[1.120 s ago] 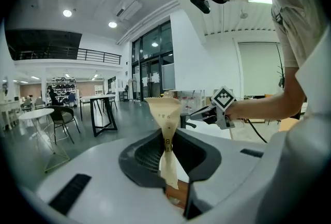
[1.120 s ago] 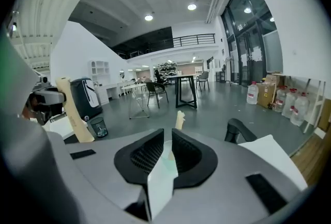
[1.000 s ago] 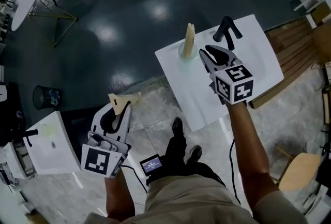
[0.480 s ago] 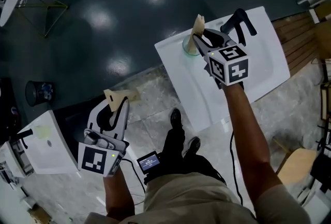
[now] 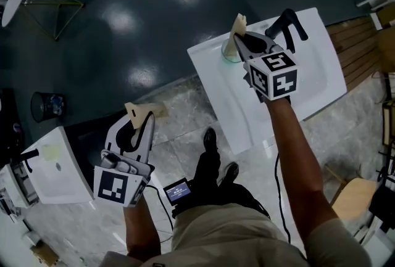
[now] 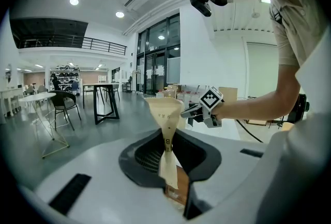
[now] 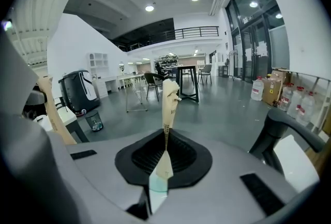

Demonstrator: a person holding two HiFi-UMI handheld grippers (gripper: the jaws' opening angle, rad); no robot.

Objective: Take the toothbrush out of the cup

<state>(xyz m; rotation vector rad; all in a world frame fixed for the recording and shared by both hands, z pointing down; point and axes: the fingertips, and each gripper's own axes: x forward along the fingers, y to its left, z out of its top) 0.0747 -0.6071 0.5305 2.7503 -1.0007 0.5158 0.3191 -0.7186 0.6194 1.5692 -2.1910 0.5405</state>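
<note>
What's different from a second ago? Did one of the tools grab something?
The right tool slid over to the cup, and its jaws have just been closing; they now pinch the wrapped toothbrush standing in it. The toothbrush is not lifted out yet. The left tool keeps gripping its paper packet, and the cup stays put.

Head view: steeply down from above me. Gripper views: close behind their own jaws, looking along them. Left gripper view shares my right gripper (image 6: 187, 112), 4 o'clock.
</note>
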